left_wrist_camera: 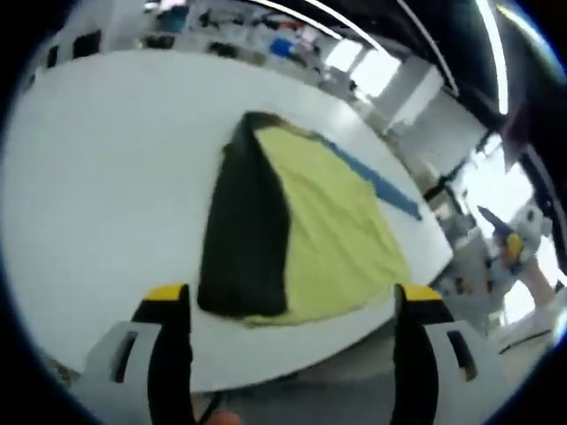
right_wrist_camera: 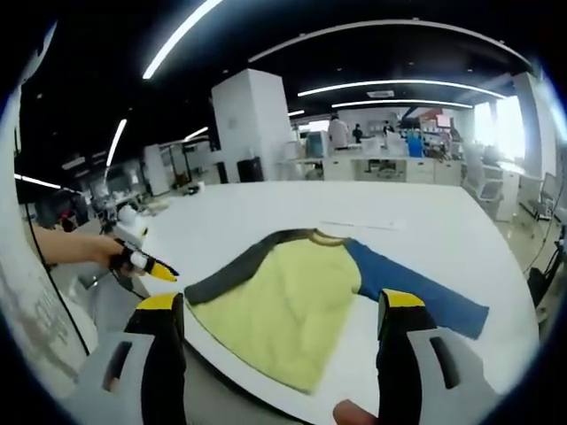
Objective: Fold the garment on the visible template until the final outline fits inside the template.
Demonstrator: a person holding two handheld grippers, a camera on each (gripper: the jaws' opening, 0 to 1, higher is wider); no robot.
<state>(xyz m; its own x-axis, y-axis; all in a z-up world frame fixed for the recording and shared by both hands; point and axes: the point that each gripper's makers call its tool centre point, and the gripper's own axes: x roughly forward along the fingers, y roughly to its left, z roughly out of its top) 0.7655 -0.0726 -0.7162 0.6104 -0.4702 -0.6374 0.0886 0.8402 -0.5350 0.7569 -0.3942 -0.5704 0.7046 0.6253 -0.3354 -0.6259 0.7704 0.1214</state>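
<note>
Your white table [right_wrist_camera: 425, 221] spans the middle of both views, and the shirt [right_wrist_camera: 283, 305] lies flat on it: a yellow body with a dark sleeve [right_wrist_camera: 235, 266] at centre left of the right gripper view and a blue sleeve [right_wrist_camera: 416, 292] running toward the lower right. In the left gripper view the shirt [left_wrist_camera: 328, 239] sits at frame centre, its dark sleeve [left_wrist_camera: 244, 239] on the left and blue sleeve [left_wrist_camera: 372, 177] toward the upper right. Your left gripper [left_wrist_camera: 292, 305] and right gripper [right_wrist_camera: 282, 314] each hold their yellow-tipped jaws spread apart, gripping nothing, at the bottom of their own views above the table's near edge.
</note>
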